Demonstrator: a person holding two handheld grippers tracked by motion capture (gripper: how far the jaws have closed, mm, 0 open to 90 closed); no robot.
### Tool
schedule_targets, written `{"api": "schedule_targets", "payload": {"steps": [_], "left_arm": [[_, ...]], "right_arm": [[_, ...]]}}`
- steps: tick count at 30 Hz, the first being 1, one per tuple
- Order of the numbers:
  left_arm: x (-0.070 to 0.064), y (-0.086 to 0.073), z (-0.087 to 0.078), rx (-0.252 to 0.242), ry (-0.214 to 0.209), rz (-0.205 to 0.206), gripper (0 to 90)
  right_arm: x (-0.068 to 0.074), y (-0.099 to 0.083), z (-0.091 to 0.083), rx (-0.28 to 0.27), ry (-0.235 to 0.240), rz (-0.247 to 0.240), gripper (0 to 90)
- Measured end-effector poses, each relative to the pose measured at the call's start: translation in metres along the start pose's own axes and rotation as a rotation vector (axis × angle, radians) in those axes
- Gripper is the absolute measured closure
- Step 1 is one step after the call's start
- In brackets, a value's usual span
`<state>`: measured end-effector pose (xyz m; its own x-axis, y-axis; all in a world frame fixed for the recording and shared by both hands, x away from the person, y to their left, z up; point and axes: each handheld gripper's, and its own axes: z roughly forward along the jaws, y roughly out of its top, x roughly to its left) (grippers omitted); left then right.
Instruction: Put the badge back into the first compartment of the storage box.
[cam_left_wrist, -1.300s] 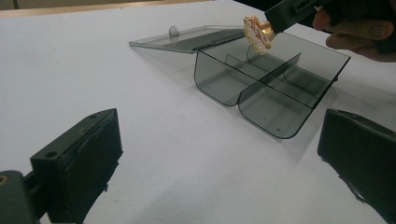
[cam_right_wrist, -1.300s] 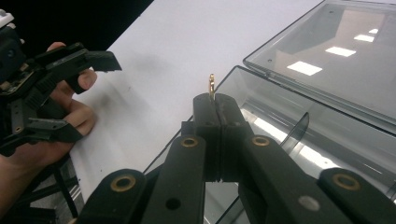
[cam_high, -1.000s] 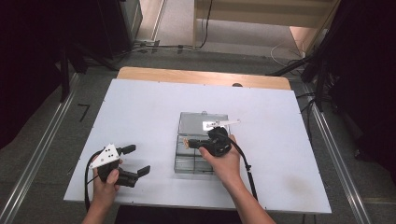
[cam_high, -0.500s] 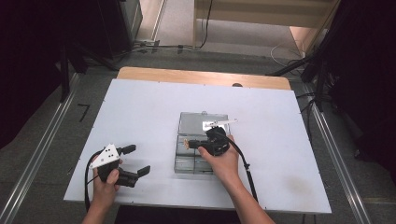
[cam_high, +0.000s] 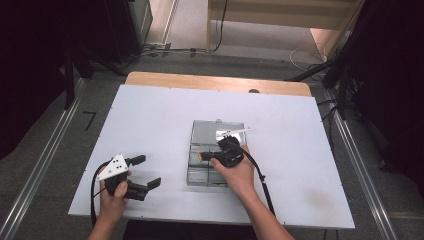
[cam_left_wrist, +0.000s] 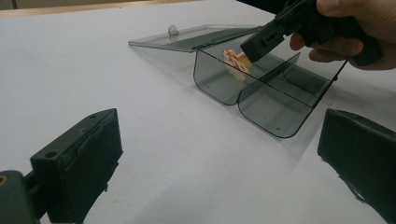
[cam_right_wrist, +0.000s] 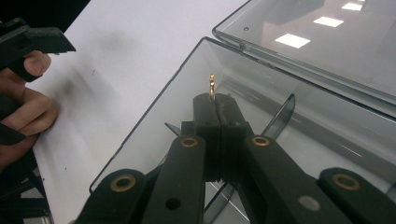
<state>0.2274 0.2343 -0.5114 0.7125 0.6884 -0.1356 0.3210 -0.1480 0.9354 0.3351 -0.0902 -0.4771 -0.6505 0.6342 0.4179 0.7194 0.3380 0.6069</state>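
One box (cam_high: 212, 150), smoky clear plastic, sits centre of the high view on the white table (cam_high: 150, 115), lid (cam_left_wrist: 187, 38) flung open flat toward the top of frame w/ a small tab on its far edge. Inside, dividers make several compartments; at least four can be counted in the left gripper view, exact total cannot tell. One small item: a thin orange/gold card (cam_left_wrist: 236, 61), striped pinkish-orange in the left gripper view, seen edge-on as a gold sliver in the right gripper view (cam_right_wrist: 212, 87). No brand, label or writing readable anywhere. Two grippers. Right gripper (cam_high: 206, 156) is at the box's left-centre in the high view, jaws pressed together w/ the card nipped at their very tips, card sticking up just past the tips. The card hangs within the compartment nearest the lid hinge, close to its left wall; whether it touches the floor cannot tell. Left gripper (cam_high: 147, 172) is lower left of the high view, well apart from the box, just above the table, jaws spread wide w/ nothing between them; the box shows far off, upper right between them in the left gripper view. Two hands, one per gripper.
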Motion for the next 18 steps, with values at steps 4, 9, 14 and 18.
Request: {"api": "schedule_targets", "payload": {"steps": [4,9,14,18], "left_arm": [[-0.0001,0.0,0.0,0.001,0.0,0.001,0.0],[-0.0001,0.0,0.0001,0.001,0.0,0.001,0.0],[-0.0001,0.0001,0.0001,0.003,0.0,0.002,0.0],[-0.0002,0.0001,0.0003,0.003,0.0,0.002,0.0]], "right_arm": [[0.0007,0.0001,0.0017,0.014,-0.008,0.0,87.3],[0.0015,0.0001,0.0038,0.026,-0.018,-0.004,87.3],[0.0025,0.0,0.0058,0.039,-0.034,-0.011,87.3],[0.0025,0.0004,0.0073,0.052,-0.028,-0.008,87.3]]}}
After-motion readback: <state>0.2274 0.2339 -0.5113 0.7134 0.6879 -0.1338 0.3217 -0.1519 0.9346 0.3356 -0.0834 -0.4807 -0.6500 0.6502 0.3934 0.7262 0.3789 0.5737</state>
